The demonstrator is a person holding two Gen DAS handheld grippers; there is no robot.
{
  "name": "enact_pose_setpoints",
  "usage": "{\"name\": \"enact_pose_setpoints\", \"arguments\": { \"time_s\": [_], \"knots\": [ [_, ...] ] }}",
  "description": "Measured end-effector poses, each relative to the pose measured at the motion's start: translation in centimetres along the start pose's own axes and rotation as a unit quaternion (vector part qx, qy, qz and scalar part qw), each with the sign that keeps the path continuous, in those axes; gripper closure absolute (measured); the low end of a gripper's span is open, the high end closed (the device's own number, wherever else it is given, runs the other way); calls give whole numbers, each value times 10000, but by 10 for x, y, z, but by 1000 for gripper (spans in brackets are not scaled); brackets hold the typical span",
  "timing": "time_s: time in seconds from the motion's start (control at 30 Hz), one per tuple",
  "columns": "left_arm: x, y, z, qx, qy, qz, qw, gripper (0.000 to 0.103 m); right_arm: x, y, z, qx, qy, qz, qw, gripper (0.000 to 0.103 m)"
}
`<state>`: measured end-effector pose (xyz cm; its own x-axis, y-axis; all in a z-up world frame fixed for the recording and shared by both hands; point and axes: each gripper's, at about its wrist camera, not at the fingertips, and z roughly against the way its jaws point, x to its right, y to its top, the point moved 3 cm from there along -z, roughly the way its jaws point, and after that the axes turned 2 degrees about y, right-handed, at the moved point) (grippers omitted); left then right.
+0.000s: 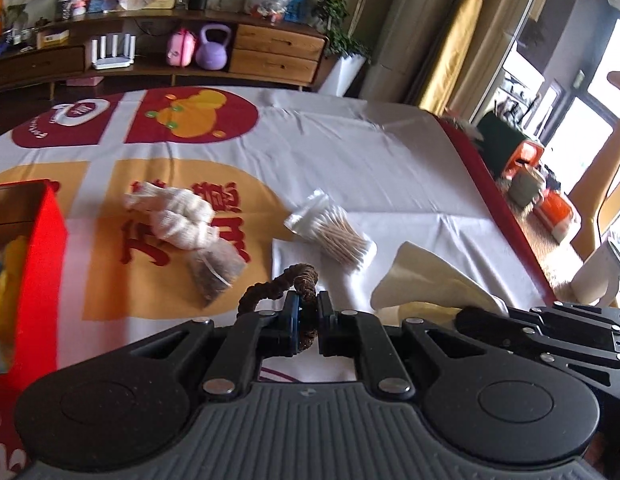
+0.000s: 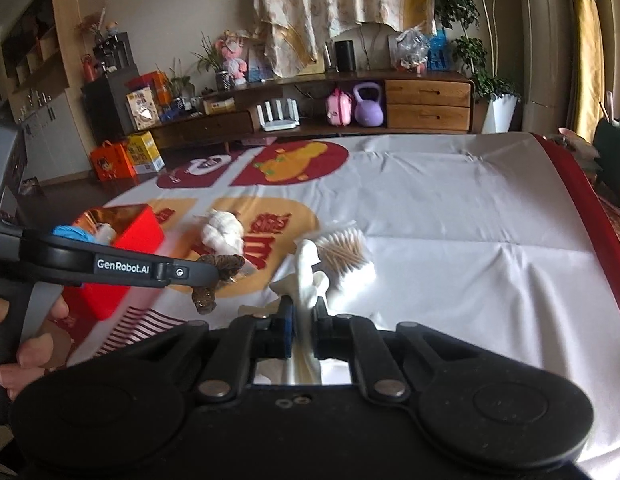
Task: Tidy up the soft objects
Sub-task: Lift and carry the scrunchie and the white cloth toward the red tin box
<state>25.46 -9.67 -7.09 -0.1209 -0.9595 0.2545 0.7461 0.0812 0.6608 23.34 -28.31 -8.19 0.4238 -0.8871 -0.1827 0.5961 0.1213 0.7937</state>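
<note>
1. The left gripper (image 1: 308,306) is pinched tight on a brown scrunchie (image 1: 284,280), whose loop curls out of the jaws toward 10 o'clock; the right wrist view shows the same scrunchie (image 2: 214,280) hanging from that gripper above the cloth.
2. The right gripper (image 2: 304,312) is clamped on a cream cloth (image 2: 308,272) that stands up between its fingers; in the left wrist view this cloth (image 1: 421,276) spreads at 3 o'clock of the left gripper.
3. Just beyond the scrunchie, at 11 o'clock, a grey mesh pouch (image 1: 216,270) lies on the printed tablecloth (image 1: 389,168).
4. At 1 o'clock of the left gripper lies a bag of cotton swabs (image 1: 333,232), just beside the cream cloth.
5. Touching the far end of the pouch is a white knitted bundle (image 1: 178,216).
6. At 9 o'clock stands an open red box (image 1: 42,260) with yellow and blue items inside.
7. Farthest, at 12 o'clock, a wooden sideboard (image 1: 278,52) holds a purple kettlebell (image 1: 213,50) and a pink toy case (image 1: 181,48).
</note>
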Motion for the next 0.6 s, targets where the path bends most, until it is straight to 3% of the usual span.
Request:
{"name": "enact_pose_setpoints", "arguments": {
  "time_s": [0.6],
  "knots": [
    [-43, 0, 70, 268, 259, 389, 9985, 94, -60, 33, 19, 122, 656, 110, 9977, 95]
  ]
}}
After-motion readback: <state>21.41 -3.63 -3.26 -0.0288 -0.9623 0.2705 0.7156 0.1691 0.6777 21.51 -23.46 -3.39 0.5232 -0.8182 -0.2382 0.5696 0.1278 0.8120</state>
